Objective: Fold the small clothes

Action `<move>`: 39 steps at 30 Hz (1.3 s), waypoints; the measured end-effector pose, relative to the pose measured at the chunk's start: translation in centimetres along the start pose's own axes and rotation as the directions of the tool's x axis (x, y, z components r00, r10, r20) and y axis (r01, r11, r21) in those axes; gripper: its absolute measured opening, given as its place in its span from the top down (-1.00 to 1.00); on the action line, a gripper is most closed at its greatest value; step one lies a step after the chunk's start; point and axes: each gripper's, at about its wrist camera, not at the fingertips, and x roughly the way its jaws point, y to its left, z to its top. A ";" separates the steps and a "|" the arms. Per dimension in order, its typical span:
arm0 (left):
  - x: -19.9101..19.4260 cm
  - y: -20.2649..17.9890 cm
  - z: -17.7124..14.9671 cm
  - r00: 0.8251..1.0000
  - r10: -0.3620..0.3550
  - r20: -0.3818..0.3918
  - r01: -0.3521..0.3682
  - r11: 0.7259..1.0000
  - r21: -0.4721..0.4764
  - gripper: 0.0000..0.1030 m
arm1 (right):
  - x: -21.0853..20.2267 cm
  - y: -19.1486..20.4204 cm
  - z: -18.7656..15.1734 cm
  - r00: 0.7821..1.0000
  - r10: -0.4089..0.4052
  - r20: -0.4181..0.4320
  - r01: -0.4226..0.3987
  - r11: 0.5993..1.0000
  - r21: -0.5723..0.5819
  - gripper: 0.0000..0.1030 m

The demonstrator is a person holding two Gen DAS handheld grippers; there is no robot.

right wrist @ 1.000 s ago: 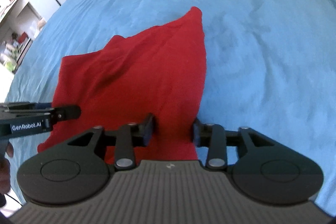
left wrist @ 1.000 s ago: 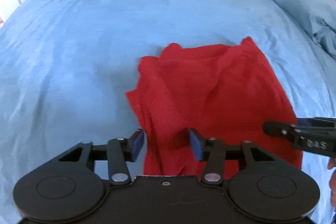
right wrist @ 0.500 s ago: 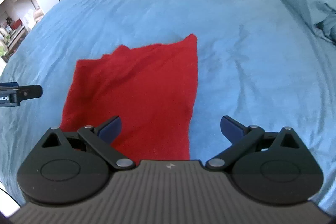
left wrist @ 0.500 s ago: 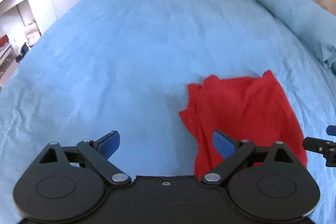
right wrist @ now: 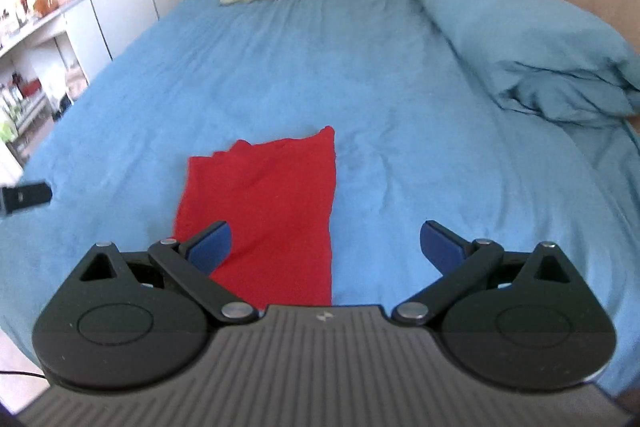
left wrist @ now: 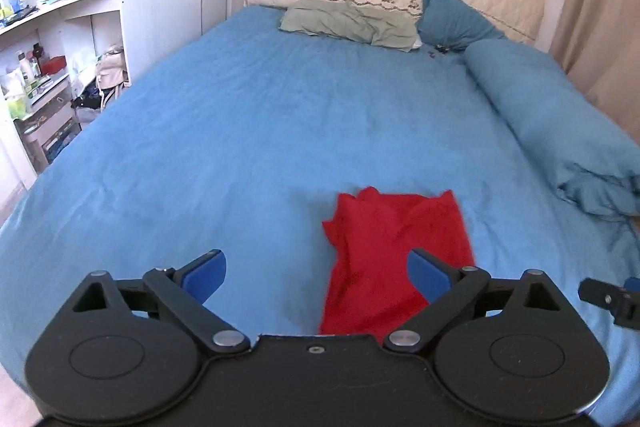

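Red cloth [left wrist: 394, 247] flat on bed [left wrist: 256, 131], both tongs wide, holding nothing.
Cloth lies near the foot edge, folded into a narrow strip; long axis runs foot-to-head, far end toward the pillow [left wrist: 348, 23], that end rumpled. Left tongs [left wrist: 316, 273] hover above the strip's left edge, right tongs [right wrist: 326, 245] above its right edge; neither touches it. Rolled duvet [right wrist: 520, 39] well apart on the right.
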 end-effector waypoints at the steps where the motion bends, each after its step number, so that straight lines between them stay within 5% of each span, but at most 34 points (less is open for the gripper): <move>1: -1.5 0.0 -0.4 1.000 -0.005 0.015 0.004 1.000 0.004 -0.94 | -1.6 0.0 -0.5 1.000 -0.005 0.009 0.005 1.000 0.005 -1.00; 9: -7.5 -0.4 -5.2 0.997 0.030 0.069 -0.036 0.996 0.083 -1.00 | -9.5 0.7 -5.6 0.998 -0.046 0.043 0.046 0.999 -0.003 -1.00; 17: -9.0 -1.8 -9.0 0.997 0.048 0.058 -0.056 0.989 0.139 -1.00 | -12.1 0.8 -10.0 0.998 -0.053 0.026 0.052 0.999 0.007 -1.00; 39: -9.7 -3.4 -9.8 0.994 0.036 0.101 -0.056 0.979 0.197 -1.00 | -13.0 1.1 -10.6 0.998 -0.040 0.041 0.040 0.999 0.003 -1.00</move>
